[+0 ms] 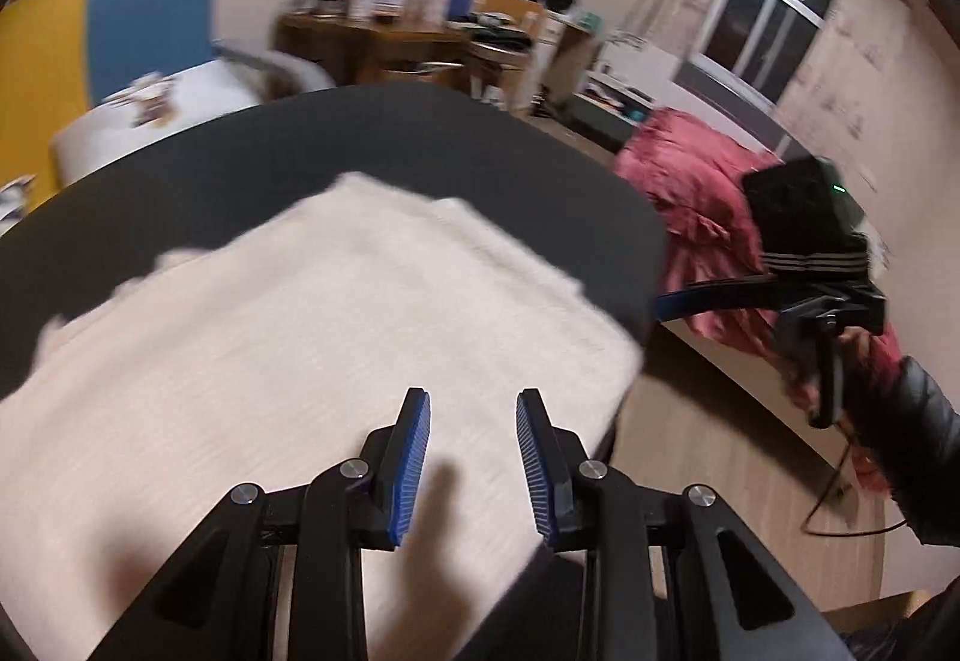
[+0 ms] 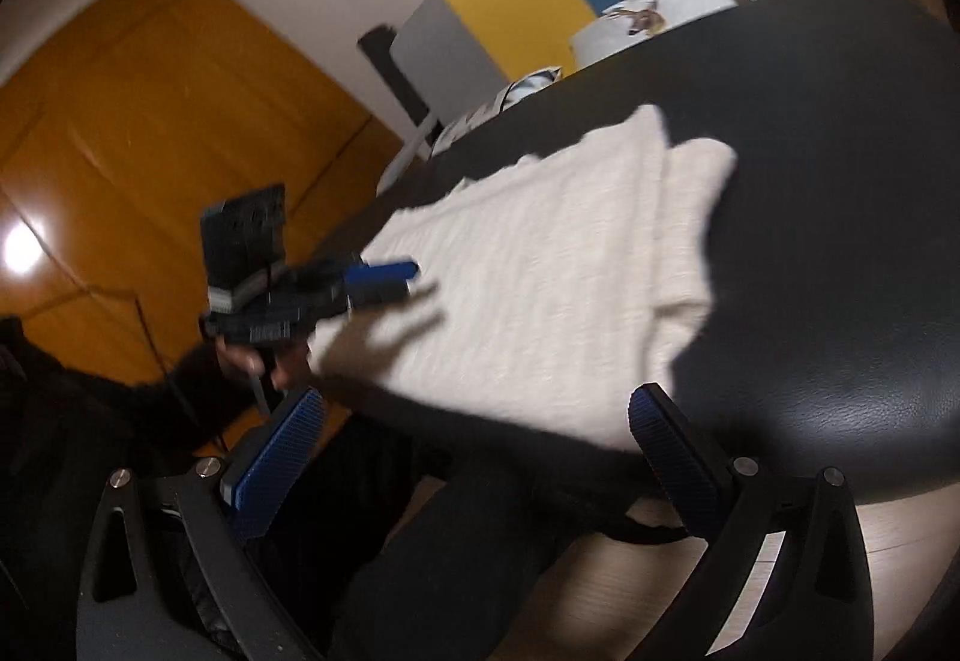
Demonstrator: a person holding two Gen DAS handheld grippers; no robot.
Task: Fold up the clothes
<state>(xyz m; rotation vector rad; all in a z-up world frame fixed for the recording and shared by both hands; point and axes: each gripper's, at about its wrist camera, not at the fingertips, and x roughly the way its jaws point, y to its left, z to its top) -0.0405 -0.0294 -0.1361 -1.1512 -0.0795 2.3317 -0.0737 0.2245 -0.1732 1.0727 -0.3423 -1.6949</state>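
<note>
Left wrist view: the left gripper (image 1: 473, 457) hangs above the near part of a cream knit garment (image 1: 336, 313), jaws a moderate gap apart with nothing between them. The garment lies flat on a round black table (image 1: 420, 132), roughly rectangular, with a second layer showing as a step along its far edge. Off the table's right rim the right gripper (image 1: 690, 301) is held in a hand (image 1: 840, 361) with a dark sleeve; its jaw gap cannot be read from this side. A pink heap of cloth (image 1: 690, 193) lies behind it, apart from the table. Motion blur softens all edges.

Right wrist view: the right gripper (image 2: 474, 457) sits at the table's near rim, jaws wide, holding nothing. The garment (image 2: 540, 265) spreads across the table (image 2: 840, 181), one narrower flap sticking out at the far corner from beneath the top layer. The left gripper (image 2: 384, 277) hovers at the garment's left edge.

Handling, as a judgement: the knit looks thick, soft and limp, light to middling in weight, unlikely to slip on the matte tabletop but likely to sag and stretch if lifted by one point. A doubled edge or corner, pinched through both layers, looks the best hold. The layering fits either a part-folded piece or one nearly finished.
</note>
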